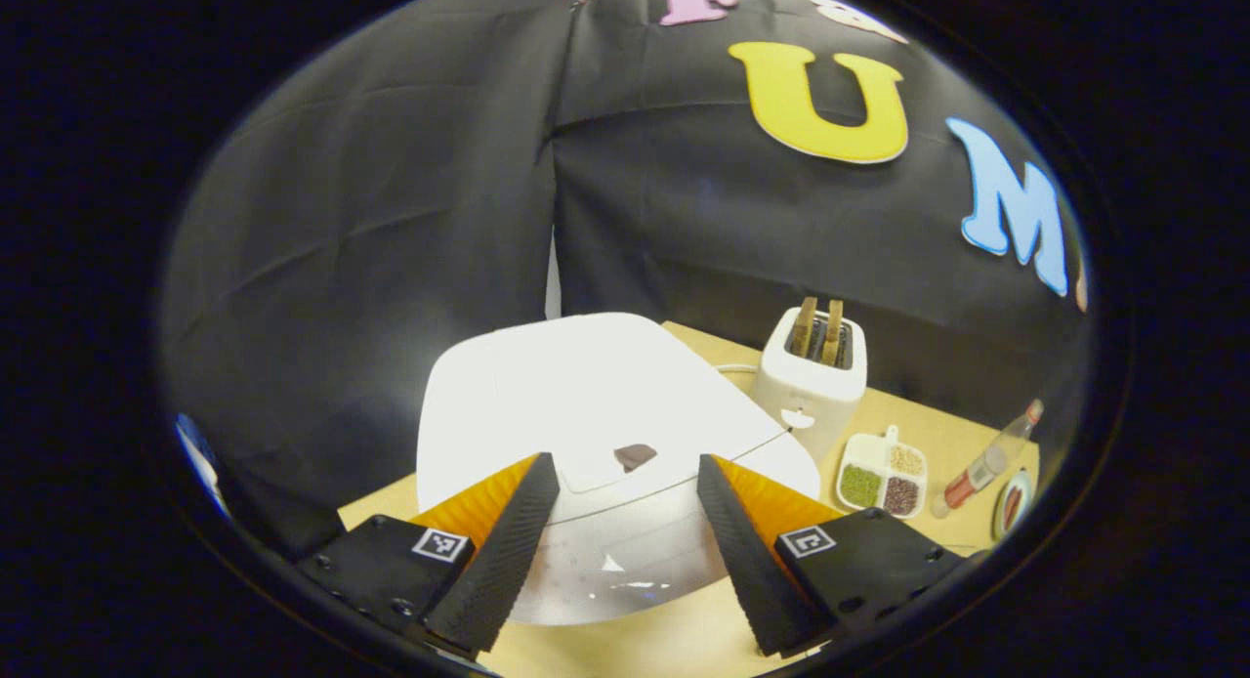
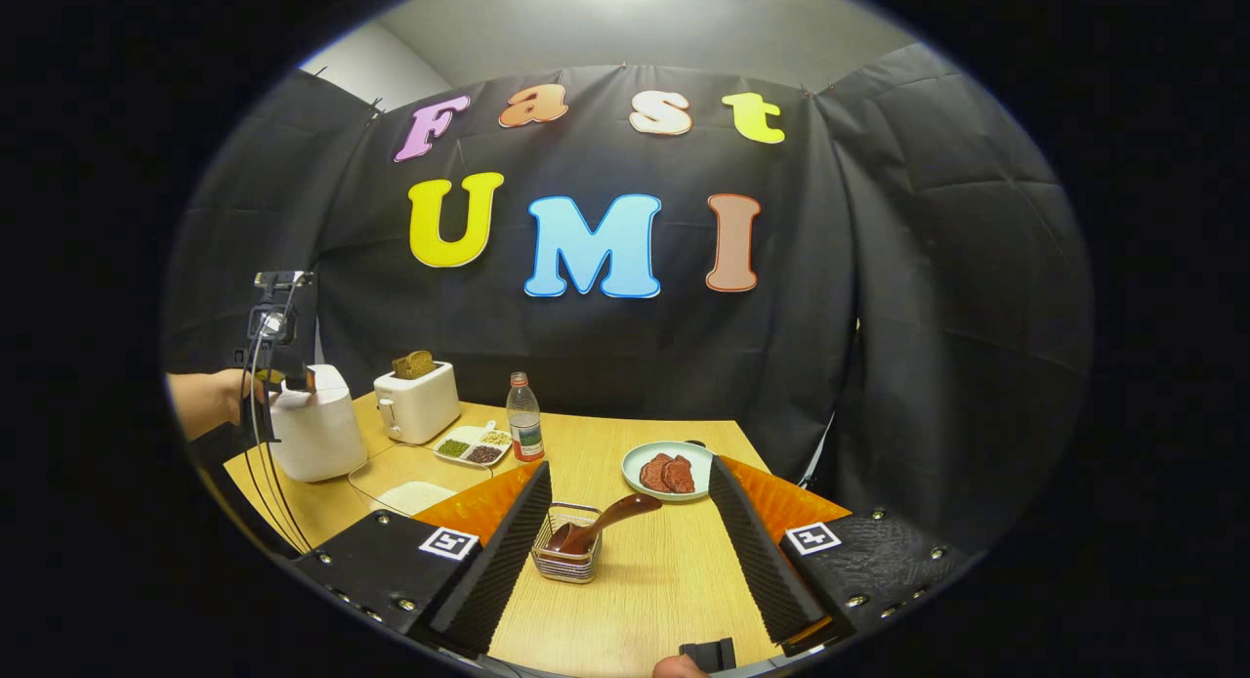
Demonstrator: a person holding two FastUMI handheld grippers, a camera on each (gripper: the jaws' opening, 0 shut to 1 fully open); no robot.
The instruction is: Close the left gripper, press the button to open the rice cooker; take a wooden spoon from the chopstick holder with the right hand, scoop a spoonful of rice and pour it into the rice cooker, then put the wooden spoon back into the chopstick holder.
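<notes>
Rice cooker (image 1: 586,414): lid down, far left on table (image 2: 645,571), directly under left gripper (image 1: 625,507), fingers spread. Should be pressed together first, then brought squarely down onto dark button (image 1: 635,455). Right gripper (image 2: 630,551) spread, empty, near chopstick holder (image 2: 566,556) with wooden spoon (image 2: 601,522) leaning inside.

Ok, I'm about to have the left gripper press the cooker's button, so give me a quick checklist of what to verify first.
1. Left gripper closed for pressing: not ok, fingers apart.
2. White rice cooker lid down: ok.
3. Left gripper lined up over the cooker's front: ok.
4. Button position: cannot tell, glare washes out the lid.
5. Brown wooden spoon waiting in the wire chopstick holder: ok.
6. Right gripper open and empty: ok.
</notes>
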